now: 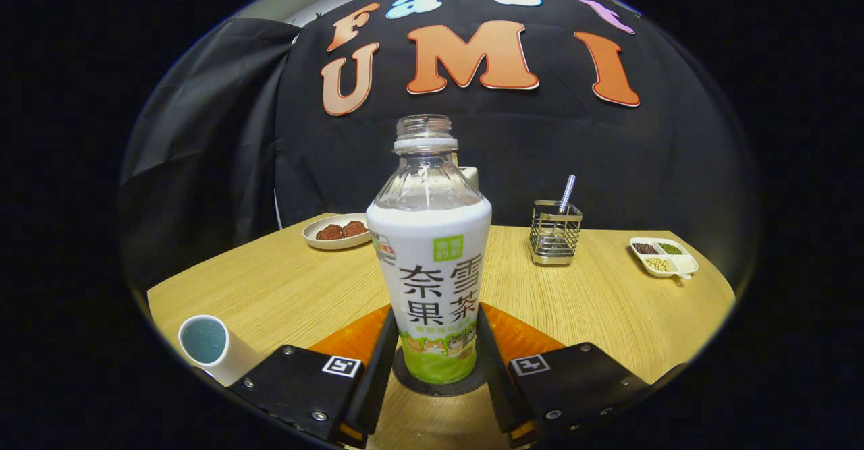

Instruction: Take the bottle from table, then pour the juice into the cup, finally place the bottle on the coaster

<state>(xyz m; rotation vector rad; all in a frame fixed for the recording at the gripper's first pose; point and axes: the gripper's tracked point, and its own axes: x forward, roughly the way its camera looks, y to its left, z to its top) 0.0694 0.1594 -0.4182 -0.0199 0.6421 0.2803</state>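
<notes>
Ahead of me: a light wood-grain tabletop (607,301), its far edge meeting a black cloth booth wall (540,146) at twelve o'clock. At ten o'clock, a loose black drape (202,133) hangs in folds. Lighting: even and soft.

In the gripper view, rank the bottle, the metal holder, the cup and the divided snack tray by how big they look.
1. bottle, upright between the gripper fingers, much the largest, partly from nearness.
2. cup and metal holder: too alike to rank, and the cup is nearer.
3. divided snack tray, smallest.
</notes>
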